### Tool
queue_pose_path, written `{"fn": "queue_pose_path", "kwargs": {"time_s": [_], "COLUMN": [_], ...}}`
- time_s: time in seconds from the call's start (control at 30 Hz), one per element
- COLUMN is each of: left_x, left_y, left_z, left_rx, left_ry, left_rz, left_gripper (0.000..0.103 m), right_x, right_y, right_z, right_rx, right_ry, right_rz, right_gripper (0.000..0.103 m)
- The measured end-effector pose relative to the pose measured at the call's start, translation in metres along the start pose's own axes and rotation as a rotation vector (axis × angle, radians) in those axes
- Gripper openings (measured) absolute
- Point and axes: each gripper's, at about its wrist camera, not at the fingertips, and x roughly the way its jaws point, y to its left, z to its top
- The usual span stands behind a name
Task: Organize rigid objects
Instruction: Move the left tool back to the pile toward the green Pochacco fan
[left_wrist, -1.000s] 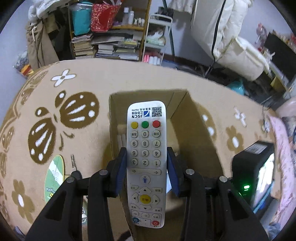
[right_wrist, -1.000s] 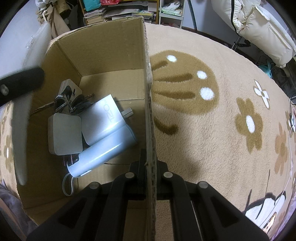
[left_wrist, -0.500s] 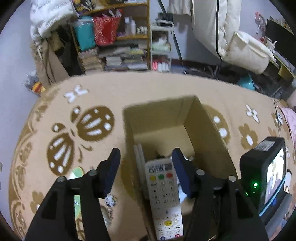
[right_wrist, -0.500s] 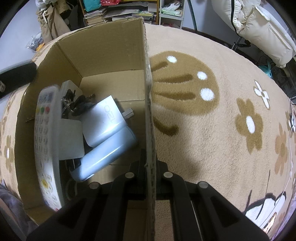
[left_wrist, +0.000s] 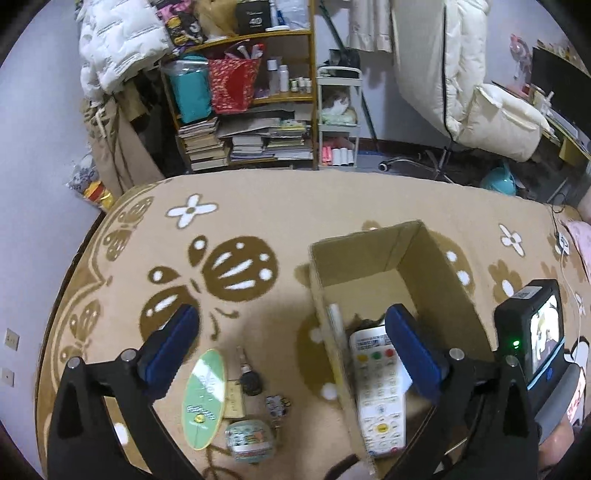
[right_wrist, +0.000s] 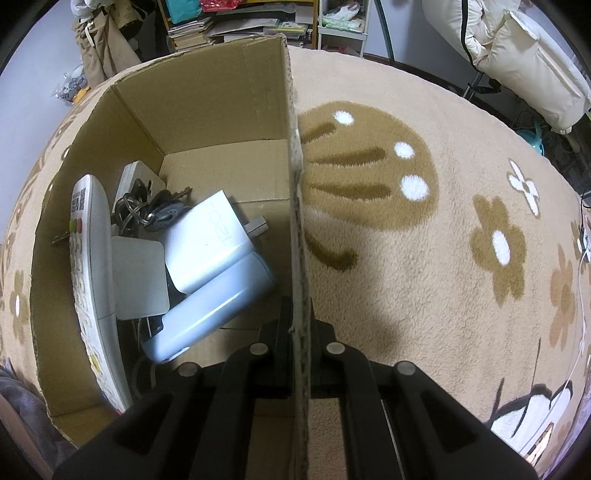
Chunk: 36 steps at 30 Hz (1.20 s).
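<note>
A white remote control (left_wrist: 376, 391) lies inside the open cardboard box (left_wrist: 373, 243), leaning along its left wall (right_wrist: 90, 280). My left gripper (left_wrist: 295, 343) hangs open and empty above the box's left edge, its blue pads (left_wrist: 170, 343) spread wide. My right gripper (right_wrist: 299, 317) is shut on the box's right wall (right_wrist: 295, 184). The box also holds white chargers (right_wrist: 207, 240), a pale blue case (right_wrist: 210, 306) and a bunch of keys (right_wrist: 147, 210). On the rug left of the box lie a green oval card (left_wrist: 205, 398), a car key (left_wrist: 250, 380), a small charm (left_wrist: 276, 404) and a round tin (left_wrist: 251, 439).
The beige rug (left_wrist: 295, 206) with brown butterfly and flower patterns covers the floor. A cluttered bookshelf (left_wrist: 251, 110) stands at the back, a white padded chair (left_wrist: 491, 110) at the back right. The other gripper's camera unit (left_wrist: 532, 332) shows at the right.
My left gripper opened and let go of the remote, which dropped into the box. The gripper then rose and drew back to the left. The right gripper stayed clamped on the box wall.
</note>
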Motion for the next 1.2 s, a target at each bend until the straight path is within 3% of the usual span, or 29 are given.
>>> {"fn": "queue_pose_path", "kwargs": {"time_s": [0.23, 0.37, 0.5, 0.7, 0.93, 1.2], "left_x": [0.008, 0.015, 0.026, 0.061, 0.094, 0.112], "left_y": [0.052, 0.079, 0.111, 0.143, 0.146, 0.139], "left_z": [-0.012, -0.022, -0.028, -0.047, -0.065, -0.084], "left_rx": [-0.077, -0.079, -0.163, -0.189, -0.196, -0.162], "left_ry": [0.051, 0.054, 0.085, 0.193, 0.314, 0.386], "left_rz": [0.024, 0.100, 0.093, 0.131, 0.079, 0.101], "left_gripper": [0.100, 0.100, 0.100, 0.100, 0.100, 0.097], "right_x": [0.000, 0.000, 0.000, 0.001, 0.001, 0.001], "right_y": [0.000, 0.000, 0.001, 0.001, 0.000, 0.001], "right_z": [0.000, -0.001, -0.001, -0.001, -0.001, -0.001], "right_rx": [-0.002, -0.002, -0.003, -0.005, -0.005, -0.006], "right_ry": [0.000, 0.001, 0.001, 0.000, 0.001, 0.001], "right_rz": [-0.002, -0.002, -0.002, -0.002, -0.003, -0.003], "right_gripper": [0.005, 0.005, 0.005, 0.005, 0.005, 0.005]}}
